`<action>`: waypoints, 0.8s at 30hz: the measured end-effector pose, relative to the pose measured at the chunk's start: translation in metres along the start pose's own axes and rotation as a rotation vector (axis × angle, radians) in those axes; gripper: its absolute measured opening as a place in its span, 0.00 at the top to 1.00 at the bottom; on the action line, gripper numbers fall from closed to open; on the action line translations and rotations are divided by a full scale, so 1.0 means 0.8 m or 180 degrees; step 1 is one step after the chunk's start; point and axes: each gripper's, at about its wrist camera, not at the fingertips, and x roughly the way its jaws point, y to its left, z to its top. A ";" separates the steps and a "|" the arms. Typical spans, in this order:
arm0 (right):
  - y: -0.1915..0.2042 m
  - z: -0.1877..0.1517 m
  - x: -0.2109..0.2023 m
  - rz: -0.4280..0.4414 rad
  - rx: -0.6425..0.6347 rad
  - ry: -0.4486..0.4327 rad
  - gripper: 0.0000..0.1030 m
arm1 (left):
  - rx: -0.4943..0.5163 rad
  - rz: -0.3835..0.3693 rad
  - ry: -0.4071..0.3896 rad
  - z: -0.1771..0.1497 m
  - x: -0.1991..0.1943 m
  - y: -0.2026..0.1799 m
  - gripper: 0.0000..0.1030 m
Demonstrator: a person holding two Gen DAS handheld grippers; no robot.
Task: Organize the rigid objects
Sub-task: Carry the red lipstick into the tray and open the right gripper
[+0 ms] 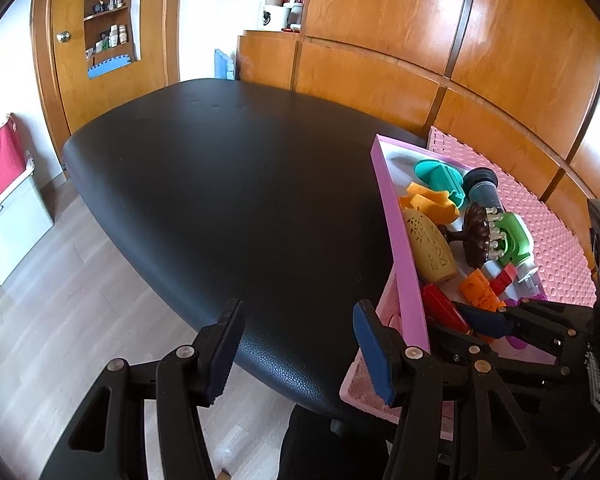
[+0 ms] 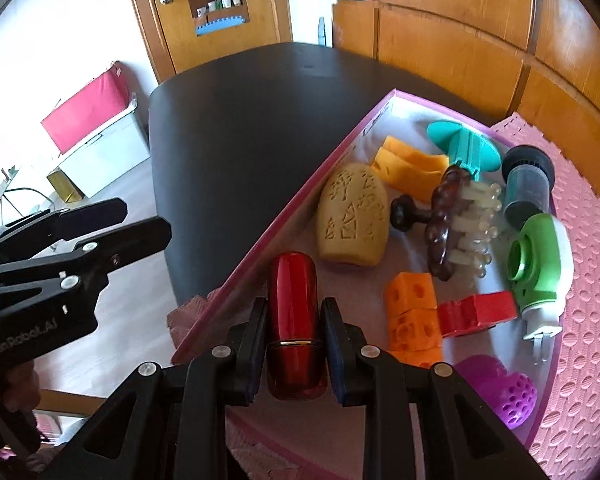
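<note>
Lettering "GenRobot.AI" on left gripper (image 2: 100, 216), jaws spread; right gripper (image 2: 294, 344) pinching red capsule (image 2: 294, 312).

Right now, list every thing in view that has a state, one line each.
left gripper: open, empty, over the black table.
right gripper: shut on the red capsule.
pink box: open-topped, holding the toys.
beige carved piece: lying flat in the box.
brown scalp massager: on its side.
green and white plug: lying down, prongs toward the camera.
</note>
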 end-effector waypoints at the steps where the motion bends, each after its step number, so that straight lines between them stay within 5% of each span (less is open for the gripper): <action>1: -0.001 0.001 -0.002 0.0008 0.0004 -0.0008 0.73 | 0.0003 0.0002 -0.0004 0.000 0.000 -0.001 0.43; 13: -0.011 -0.012 -0.029 0.0106 0.0192 -0.0295 0.57 | 0.0076 0.0077 -0.0142 0.002 -0.015 -0.012 0.38; 22: -0.020 -0.032 -0.076 -0.0234 0.0443 -0.0677 0.56 | 0.0186 0.0147 -0.0324 0.001 -0.032 -0.034 0.32; 24: -0.028 -0.039 -0.086 -0.0404 0.0561 -0.0758 0.56 | 0.0220 0.0141 -0.0375 0.000 -0.037 -0.043 0.24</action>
